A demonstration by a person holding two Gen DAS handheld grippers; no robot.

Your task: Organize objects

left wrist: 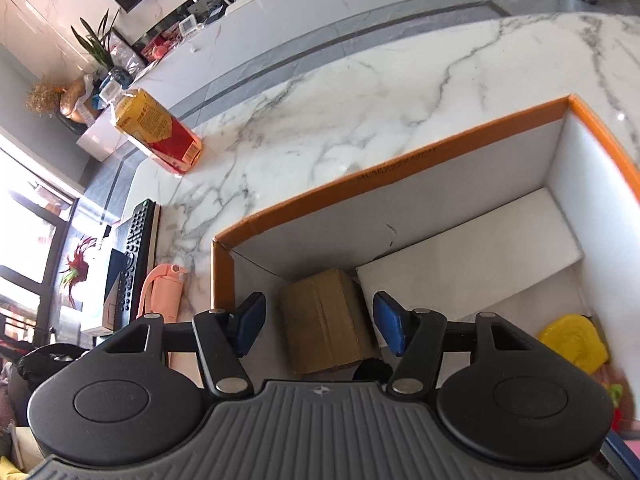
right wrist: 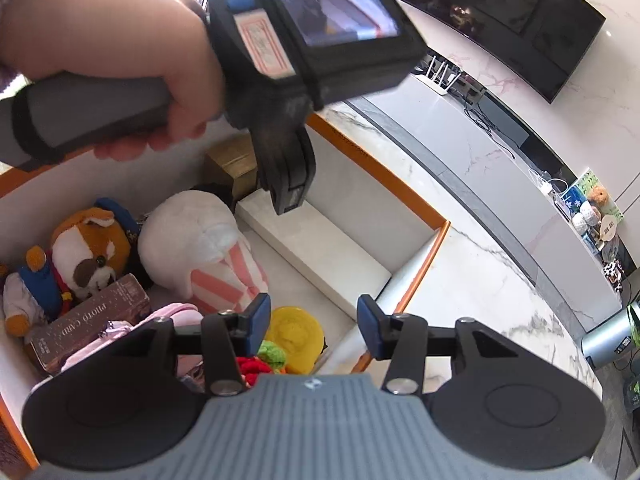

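We hold the left tongs spread over the near corner of the orange-edged box, pads clear of everything; the brown carton sits straight ahead between them, standing on the box floor, its long side running away from us, with a white slab just beside it. The right tongs are also spread and pinch nothing, hovering above the yellow toy at the box's near wall. Still out on the desk are the yellow-and-red carton, lying tilted well off to the left, plus a remote and a pink bottle near the box's outer wall. We judge the left hand nearer to these, so the next reach likely falls to it. The plush dog, white plush and photo-card book crowd the box's left end. The knitted bits under the right tongs are partly hidden, and the pink bottle's lower end is cut off by the left tongs' body.
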